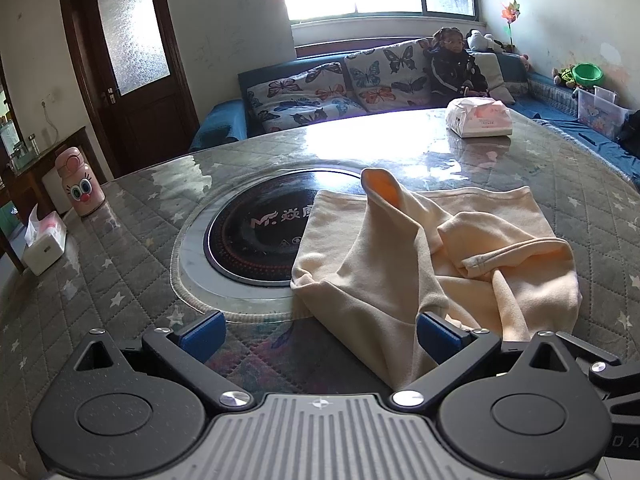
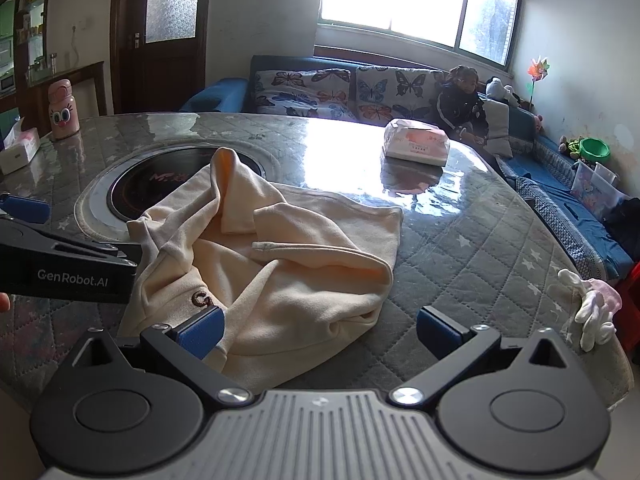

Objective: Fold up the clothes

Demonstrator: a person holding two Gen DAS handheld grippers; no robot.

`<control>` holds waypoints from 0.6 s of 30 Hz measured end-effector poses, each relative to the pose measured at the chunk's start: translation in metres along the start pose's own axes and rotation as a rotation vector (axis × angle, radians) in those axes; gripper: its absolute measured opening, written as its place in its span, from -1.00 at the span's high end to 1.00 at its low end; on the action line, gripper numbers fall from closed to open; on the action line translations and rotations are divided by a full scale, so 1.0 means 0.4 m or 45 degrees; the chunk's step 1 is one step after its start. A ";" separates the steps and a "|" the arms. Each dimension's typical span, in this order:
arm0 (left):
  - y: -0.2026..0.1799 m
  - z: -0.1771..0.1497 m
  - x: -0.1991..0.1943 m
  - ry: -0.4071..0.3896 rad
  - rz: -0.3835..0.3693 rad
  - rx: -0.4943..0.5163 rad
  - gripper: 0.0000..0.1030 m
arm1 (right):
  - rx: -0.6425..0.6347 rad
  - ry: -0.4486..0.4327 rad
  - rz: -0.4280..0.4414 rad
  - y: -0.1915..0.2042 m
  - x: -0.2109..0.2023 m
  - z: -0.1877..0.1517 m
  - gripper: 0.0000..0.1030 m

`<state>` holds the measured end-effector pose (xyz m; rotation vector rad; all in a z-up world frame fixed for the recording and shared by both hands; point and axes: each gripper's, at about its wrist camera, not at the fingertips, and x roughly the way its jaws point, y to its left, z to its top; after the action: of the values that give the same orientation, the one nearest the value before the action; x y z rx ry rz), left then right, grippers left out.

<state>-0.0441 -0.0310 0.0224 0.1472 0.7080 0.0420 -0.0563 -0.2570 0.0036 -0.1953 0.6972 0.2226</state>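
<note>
Over the cream garment (image 2: 280, 264), both grippers' fingers (image 1: 202, 330) wide apart, empty.

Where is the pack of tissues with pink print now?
The tissue pack lies on the far right part of the table, beyond the cream garment, near the sofa.

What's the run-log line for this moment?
left gripper: open, empty | right gripper: open, empty | cream garment: rumpled on table, unfolded

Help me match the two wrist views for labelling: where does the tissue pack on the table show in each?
Left wrist: tissue pack upper right, at the table's far edge.
Right wrist: tissue pack right of centre, beyond the cream garment.
Shared landmark: round black cooktop.
</note>
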 end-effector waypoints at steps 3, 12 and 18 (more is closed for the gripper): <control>0.000 0.000 0.000 -0.001 0.000 0.001 -1.00 | 0.000 -0.001 0.000 0.000 0.000 0.000 -1.00; 0.003 0.003 -0.001 -0.005 0.004 -0.004 -1.00 | 0.000 -0.006 0.003 0.004 -0.003 0.004 -1.00; 0.005 0.004 -0.001 -0.005 0.001 -0.009 -1.00 | -0.001 -0.014 0.008 0.007 -0.008 0.008 -1.00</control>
<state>-0.0433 -0.0291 0.0243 0.1411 0.7040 0.0448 -0.0574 -0.2541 0.0076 -0.1922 0.6868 0.2298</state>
